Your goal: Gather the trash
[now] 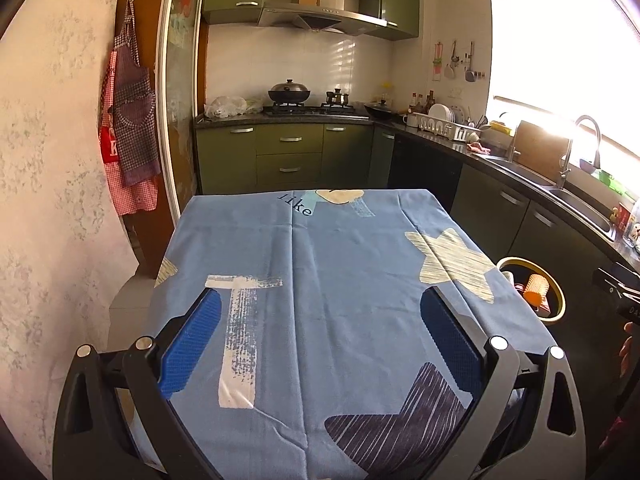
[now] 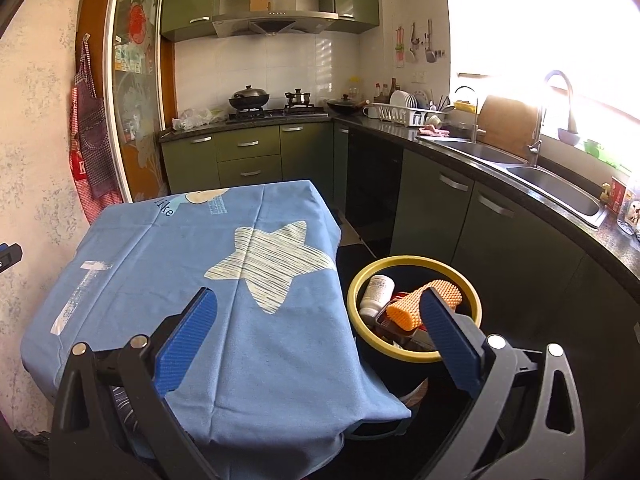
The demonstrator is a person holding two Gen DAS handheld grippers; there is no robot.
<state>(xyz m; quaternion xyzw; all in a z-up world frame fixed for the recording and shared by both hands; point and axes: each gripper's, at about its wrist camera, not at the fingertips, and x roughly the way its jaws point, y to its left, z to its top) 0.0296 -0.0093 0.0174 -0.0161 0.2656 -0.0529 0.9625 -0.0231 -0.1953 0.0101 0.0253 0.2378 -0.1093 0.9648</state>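
**Bench looks cleared; trash sits in the bin off my right claw**

My left claw point(image 1: 320, 320) hangs over the blue cloth of the bench point(image 1: 320, 248), its blue pads point(image 1: 192, 344) spread wide with nothing between them. Ahead of it and to either side I see only the printed stars and bars of the cloth: no wrapper, bottle or scrap lies anywhere on it. Beyond the far edge are green cabinets and the stove, with a crumpled plastic bag point(image 1: 225, 105) on the kitchen counter well ahead and to the left; I cannot tell whether that counts as trash.

My right claw point(image 2: 320, 316) is also released and empty. Its left pad sits over the cloth near the bench's right edge, while its right pad point(image 2: 448, 340) overlaps my view of the yellow-rimmed bin point(image 2: 356, 280), which stands on the floor just beside the bench, ahead and to the right. Inside the bin I see a white bottle point(image 2: 378, 292) leaning against the wall, an orange foam net point(image 2: 432, 300) just beside it, and something dark and reddish beneath that I cannot make out.

My judgement: the collecting step is at or near its end, since the visible trash is already in the bin and neither claw carries anything. The next move calls for a look around the bench edges and floor for anything missed; if nothing turns up, I draw both claws back and leave them released.
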